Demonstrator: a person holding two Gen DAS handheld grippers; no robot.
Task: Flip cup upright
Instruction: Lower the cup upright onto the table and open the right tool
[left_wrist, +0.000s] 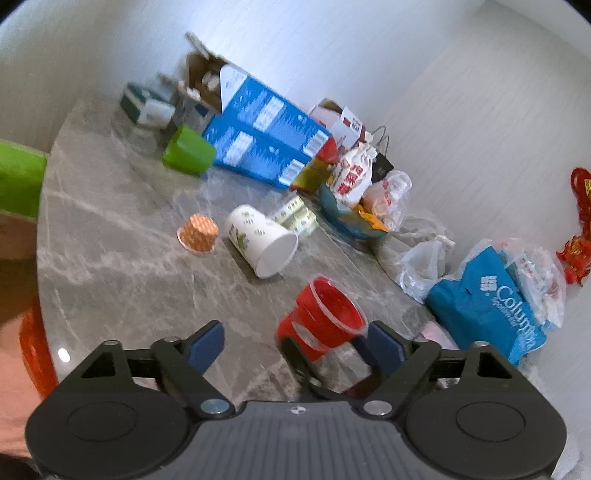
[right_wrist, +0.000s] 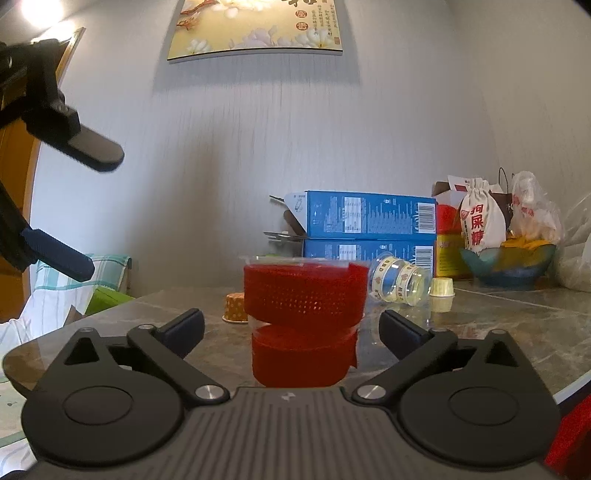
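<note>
A clear cup wrapped in red bands (right_wrist: 304, 321) stands upright on the grey marble table (right_wrist: 498, 332), mouth up, between the open fingers of my right gripper (right_wrist: 291, 328), which do not touch it. In the left wrist view the red cup (left_wrist: 325, 317) sits just ahead of my open, empty left gripper (left_wrist: 295, 345), near its right finger. My left gripper's fingers (right_wrist: 59, 254) also show raised at the left of the right wrist view. A white paper cup (left_wrist: 262, 242) lies on its side. A clear printed cup (right_wrist: 400, 282) lies on its side too.
A green cup (left_wrist: 188, 149) stands upside down near two blue boxes (left_wrist: 266, 129). An orange cupcake liner (left_wrist: 197, 234), a yellow liner (right_wrist: 441, 288), a bowl of snacks (right_wrist: 508, 264), plastic bags (left_wrist: 424, 269) and a blue Columbia bag (left_wrist: 487, 306) crowd the table's far side.
</note>
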